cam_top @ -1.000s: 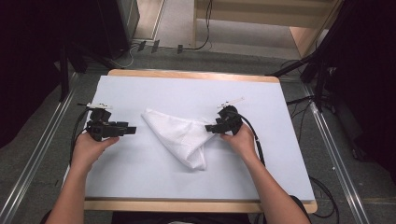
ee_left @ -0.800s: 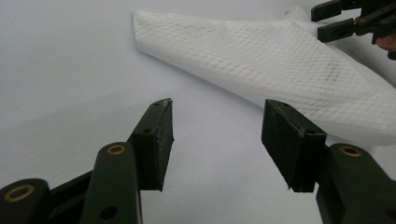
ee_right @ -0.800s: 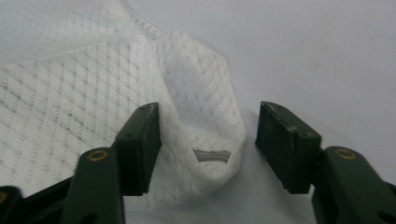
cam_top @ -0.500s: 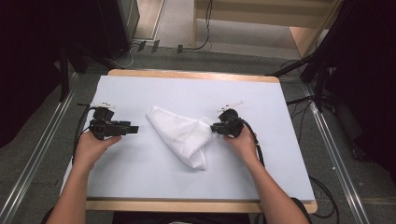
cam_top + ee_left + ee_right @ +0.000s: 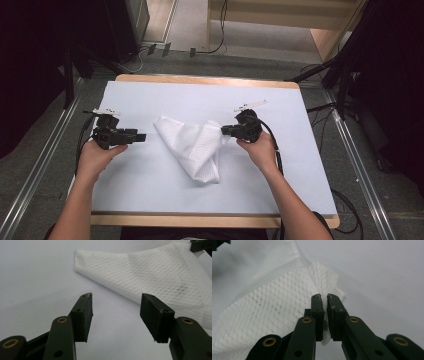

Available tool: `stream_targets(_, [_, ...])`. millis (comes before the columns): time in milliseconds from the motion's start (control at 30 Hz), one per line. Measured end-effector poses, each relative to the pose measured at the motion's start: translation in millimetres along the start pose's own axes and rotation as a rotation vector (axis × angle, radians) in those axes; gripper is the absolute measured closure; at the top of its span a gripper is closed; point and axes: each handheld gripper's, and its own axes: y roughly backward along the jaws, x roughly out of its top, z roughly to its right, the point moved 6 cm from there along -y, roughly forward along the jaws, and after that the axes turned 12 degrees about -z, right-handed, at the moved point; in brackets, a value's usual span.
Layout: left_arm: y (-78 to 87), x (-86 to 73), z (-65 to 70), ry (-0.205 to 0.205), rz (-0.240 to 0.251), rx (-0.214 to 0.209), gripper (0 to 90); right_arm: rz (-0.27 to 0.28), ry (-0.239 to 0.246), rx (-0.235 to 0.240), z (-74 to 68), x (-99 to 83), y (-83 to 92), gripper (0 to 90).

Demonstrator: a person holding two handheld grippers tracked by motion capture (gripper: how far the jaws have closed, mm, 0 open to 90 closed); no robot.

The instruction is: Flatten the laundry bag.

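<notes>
One corner of the white cloth is now pinched: your right gripper has just closed its jaws on it and lifted it off the worktop. Your left gripper waits beside it, jaws spread, holding nothing.

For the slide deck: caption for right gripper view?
Right gripper pinches a corner of the white mesh cloth over the white table cover.
</notes>
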Motion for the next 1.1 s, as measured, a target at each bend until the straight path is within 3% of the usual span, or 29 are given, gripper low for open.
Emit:
stream_targets(333, [4.7, -0.9, -1.9, 0.014, 0.009, 0.005, 44.5, 0.019, 0.086, 0.076, -43.6, 19.0, 3.5, 85.7])
stream_targets(667, [11.4, -3.0, -6.6, 0.028, 0.028, 0.009, 44.4, -0.005, 0.195, 0.129, -90.8, 32.5, -10.7, 85.6])
stream_targets(1100, [14.9, -3.9, -9.8, 0.037, 0.04, 0.013, 44.4, -0.041, 0.265, 0.206, -135.4, 38.3, -38.1, 85.5])
